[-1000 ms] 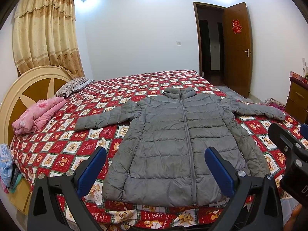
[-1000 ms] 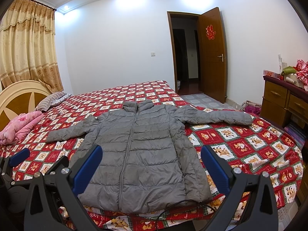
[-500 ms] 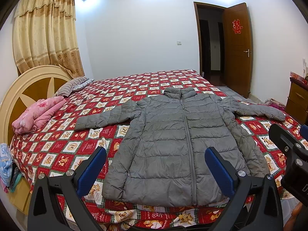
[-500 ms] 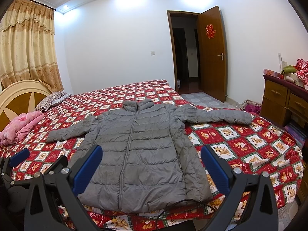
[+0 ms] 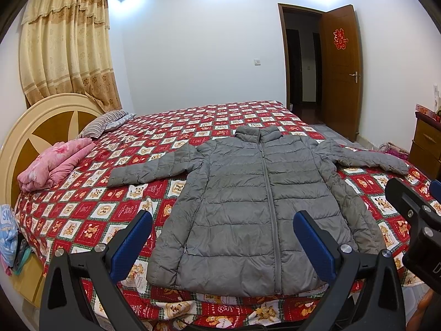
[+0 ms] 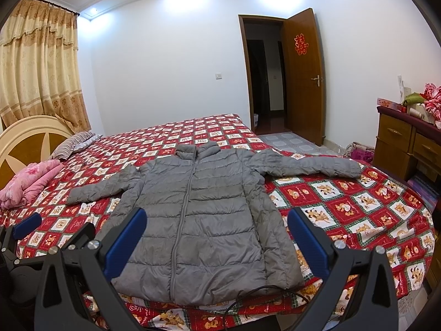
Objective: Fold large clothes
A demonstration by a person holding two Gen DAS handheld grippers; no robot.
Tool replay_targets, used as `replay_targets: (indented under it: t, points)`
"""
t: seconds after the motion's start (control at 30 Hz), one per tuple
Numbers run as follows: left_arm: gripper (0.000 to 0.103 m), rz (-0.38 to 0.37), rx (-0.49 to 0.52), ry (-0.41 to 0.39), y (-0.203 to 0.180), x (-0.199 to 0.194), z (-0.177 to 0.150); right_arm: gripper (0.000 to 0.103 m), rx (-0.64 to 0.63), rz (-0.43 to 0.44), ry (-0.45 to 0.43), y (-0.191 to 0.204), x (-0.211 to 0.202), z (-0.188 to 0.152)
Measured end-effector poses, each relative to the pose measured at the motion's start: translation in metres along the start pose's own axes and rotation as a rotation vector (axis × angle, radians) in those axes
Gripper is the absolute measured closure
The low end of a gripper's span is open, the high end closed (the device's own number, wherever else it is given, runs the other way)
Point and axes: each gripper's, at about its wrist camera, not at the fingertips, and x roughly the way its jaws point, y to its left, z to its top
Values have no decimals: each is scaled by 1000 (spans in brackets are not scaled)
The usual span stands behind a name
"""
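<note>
One grey puffer jacket (image 5: 259,215) lies flat, zipped, sleeves spread, on the single red patterned bed (image 5: 82,215). Two grippers hover level before its hem: the left gripper (image 5: 222,244) and right gripper (image 6: 215,241), fingers spread wide, grasping nothing.

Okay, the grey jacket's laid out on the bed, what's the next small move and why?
Probably bring the left hand-held gripper forward and down to the cuff of the grey quilted puffer jacket's left sleeve. The jacket lies flat, zipped, both sleeves spread wide on the red patterned bedspread, and both the left and the right hand-held gripper are open, holding nothing.
</note>
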Motion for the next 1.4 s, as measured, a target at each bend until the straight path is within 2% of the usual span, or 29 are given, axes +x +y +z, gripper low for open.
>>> replay_targets:
  t: [0.87,1.0,1.13,1.27,1.4]
  points:
    - [1,-13,-1,26,2,7,-4,0,7,-2,20,0,2,-6]
    - [1,-37,-3,51,3,23,1,0,16,-3,11,-6,18,-2]
    - [1,-1,25,49,-2,44,12,0,-2,-12,48,-7,40,5]
    - [1,-11,35,60,-6,69,27,0,-34,-18,100,-6,68,12]
    - [1,-15,40,106,-12,104,39,0,-16,-4,161,-20,99,21]
